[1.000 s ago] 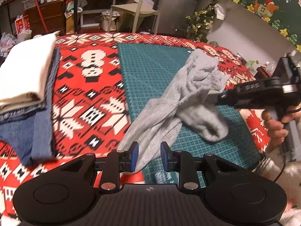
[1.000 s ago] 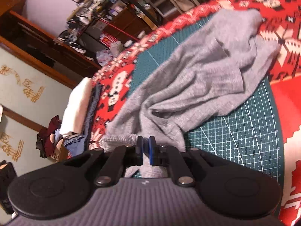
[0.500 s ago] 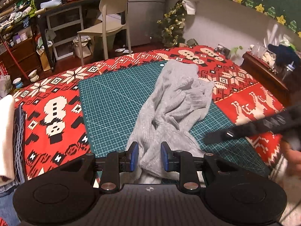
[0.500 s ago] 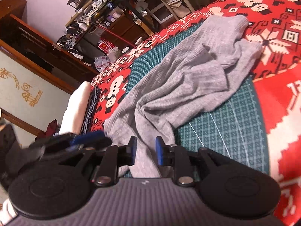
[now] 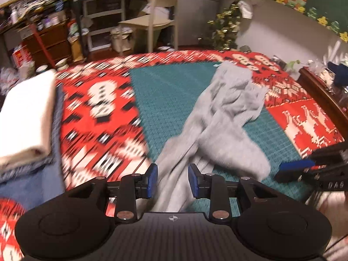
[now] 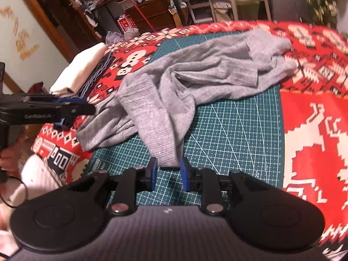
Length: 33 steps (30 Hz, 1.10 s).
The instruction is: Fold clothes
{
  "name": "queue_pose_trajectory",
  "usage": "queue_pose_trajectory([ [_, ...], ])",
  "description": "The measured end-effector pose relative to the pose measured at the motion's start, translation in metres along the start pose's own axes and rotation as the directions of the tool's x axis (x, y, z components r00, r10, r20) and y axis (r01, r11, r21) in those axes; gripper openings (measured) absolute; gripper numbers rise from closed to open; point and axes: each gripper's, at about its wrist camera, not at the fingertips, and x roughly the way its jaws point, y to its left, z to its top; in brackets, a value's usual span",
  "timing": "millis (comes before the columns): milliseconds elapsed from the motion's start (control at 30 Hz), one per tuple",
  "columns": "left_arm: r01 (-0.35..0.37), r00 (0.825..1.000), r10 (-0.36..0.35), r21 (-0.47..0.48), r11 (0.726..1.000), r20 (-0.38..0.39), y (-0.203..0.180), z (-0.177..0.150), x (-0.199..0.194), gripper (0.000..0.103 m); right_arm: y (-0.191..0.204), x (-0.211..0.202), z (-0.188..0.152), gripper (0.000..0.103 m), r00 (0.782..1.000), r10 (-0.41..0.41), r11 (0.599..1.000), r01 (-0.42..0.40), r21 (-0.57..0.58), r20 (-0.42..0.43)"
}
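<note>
Grey garment (image 6: 195,76) lies crumpled across the green cutting mat (image 6: 235,134) on the red patterned cloth (image 6: 308,130). I see my left gripper (image 5: 173,180) with pads apart, fabric between them. My right gripper (image 6: 168,174) is likewise spread, straddling a hanging fold.

Ribbed grey garment (image 6: 195,71) on my teal, white-gridded cutting mat (image 6: 235,130); red tablecloth (image 6: 308,130) with white-and-black knit motifs; cream fabric (image 5: 26,113) stacked over blue denim (image 5: 30,182); my jaws carry blue pads (image 6: 184,173).
</note>
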Motion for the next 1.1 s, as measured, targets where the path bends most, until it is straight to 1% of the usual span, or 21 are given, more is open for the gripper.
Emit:
queue_pose_trajectory([
  [67,-0.020,1.000,0.020,-0.032,0.999,-0.008,0.008,-0.013,-0.010,0.030,0.007,-0.004,-0.001,0.025,1.000,0.011,0.999,-0.010,-0.031,0.013],
  [133,-0.026,0.999,0.025,-0.055,0.998,-0.020,0.013,-0.024,-0.016,0.030,0.014,-0.005,-0.003,0.025,0.999,0.029,0.998,-0.028,-0.058,0.022],
  [233,-0.026,0.998,0.025,-0.019,0.999,-0.059,0.012,-0.037,-0.016,0.030,0.021,0.001,-0.002,0.025,1.000,0.025,0.995,-0.024,-0.094,0.012],
  [267,-0.043,0.997,0.044,0.021,0.999,-0.065,0.009,-0.041,-0.015,0.030,0.022,0.003,-0.002,0.025,1.000,0.015,0.994,-0.014,-0.110,0.011],
  [433,-0.093,0.992,0.104,0.151,0.984,-0.066,-0.007,-0.049,-0.003,0.030,0.031,0.015,-0.002,0.025,0.999,-0.033,0.981,0.034,-0.189,0.007],
  [500,-0.104,0.991,0.116,0.172,0.980,-0.063,-0.007,-0.051,0.003,0.030,0.034,0.020,-0.002,0.026,0.999,-0.052,0.974,0.052,-0.220,0.006],
  [567,-0.103,0.991,0.116,0.171,0.980,-0.067,-0.006,-0.049,0.010,0.033,0.037,0.024,-0.001,0.030,0.997,-0.071,0.965,0.071,-0.251,0.006],
  [667,-0.127,0.988,0.139,0.145,0.981,-0.073,-0.002,-0.046,0.018,0.034,0.039,0.030,-0.002,0.036,0.995,-0.097,0.954,0.094,-0.283,0.005],
  [700,-0.134,0.987,0.145,0.133,0.982,-0.071,0.001,-0.045,0.020,0.034,0.039,0.032,-0.002,0.040,0.994,-0.110,0.950,0.107,-0.292,0.007],
  [733,-0.137,0.987,0.146,0.120,0.983,-0.068,0.003,-0.044,0.020,0.034,0.040,0.032,-0.003,0.042,0.992,-0.126,0.944,0.124,-0.305,0.013],
  [867,-0.138,0.987,0.144,0.084,0.987,-0.066,0.009,-0.043,0.025,0.034,0.043,0.036,-0.008,0.042,0.991,-0.131,0.926,0.129,-0.354,0.019],
  [967,-0.153,0.986,0.158,0.083,0.985,-0.059,0.009,-0.043,0.028,0.033,0.046,0.039,-0.011,0.037,0.986,-0.163,0.910,0.163,-0.381,0.032],
  [1033,-0.155,0.986,0.160,0.087,0.984,-0.055,0.007,-0.043,0.028,0.033,0.044,0.031,-0.012,0.036,0.981,-0.185,0.916,0.194,-0.350,0.059],
  [1067,-0.156,0.986,0.161,0.089,0.984,-0.052,0.007,-0.043,0.028,0.033,0.042,0.026,-0.013,0.036,0.981,-0.178,0.923,0.191,-0.333,0.070],
  [1100,-0.157,0.986,0.162,0.091,0.983,-0.050,0.006,-0.043,0.028,0.033,0.041,0.020,-0.015,0.034,0.982,-0.169,0.928,0.186,-0.322,0.081],
])
